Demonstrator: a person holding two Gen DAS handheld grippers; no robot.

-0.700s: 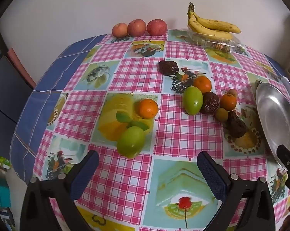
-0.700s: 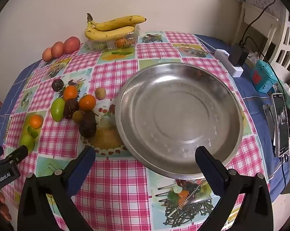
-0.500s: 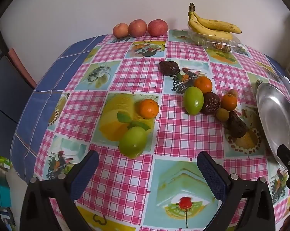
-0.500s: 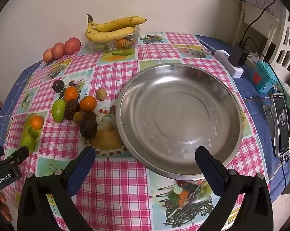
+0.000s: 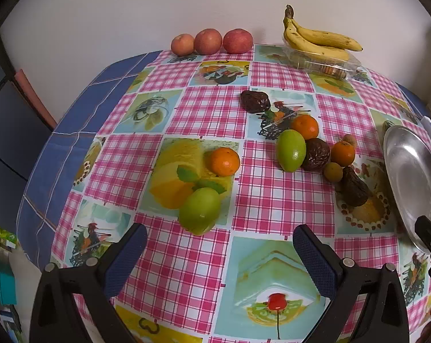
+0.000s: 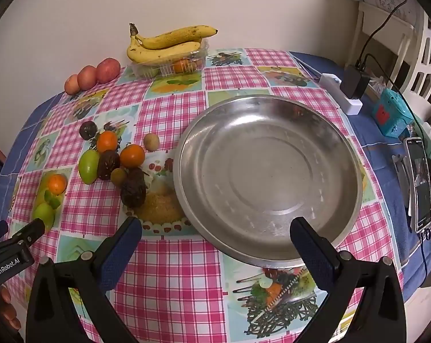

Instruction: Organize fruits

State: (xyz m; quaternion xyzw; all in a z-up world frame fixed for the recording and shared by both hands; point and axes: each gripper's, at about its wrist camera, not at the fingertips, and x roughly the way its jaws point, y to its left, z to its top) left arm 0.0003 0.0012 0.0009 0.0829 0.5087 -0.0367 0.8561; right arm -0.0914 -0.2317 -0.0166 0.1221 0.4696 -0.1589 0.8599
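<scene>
My left gripper (image 5: 219, 241) stands open above the checked tablecloth, just short of a green fruit (image 5: 199, 210). Beyond that fruit lies an orange (image 5: 224, 161). Farther right is a cluster: a second green fruit (image 5: 291, 150), oranges (image 5: 304, 126), dark wrinkled fruits (image 5: 315, 154) and a small yellowish fruit (image 5: 333, 171). My right gripper (image 6: 215, 233) is open over the near rim of the steel bowl (image 6: 268, 177), which is empty. The same cluster (image 6: 109, 163) lies left of the bowl in the right wrist view.
Three red apples (image 5: 209, 41) line the wall. Bananas (image 6: 164, 45) rest on a clear plastic box. A white charger block (image 6: 348, 94), a teal toy (image 6: 391, 113) and a phone (image 6: 421, 183) sit at the right edge. The left gripper (image 6: 14, 245) shows at the far left.
The left gripper has edged slightly forward, so the near green fruit sits a little lower in its view. In the right view the bowl has slid slightly down. Both stay open.
</scene>
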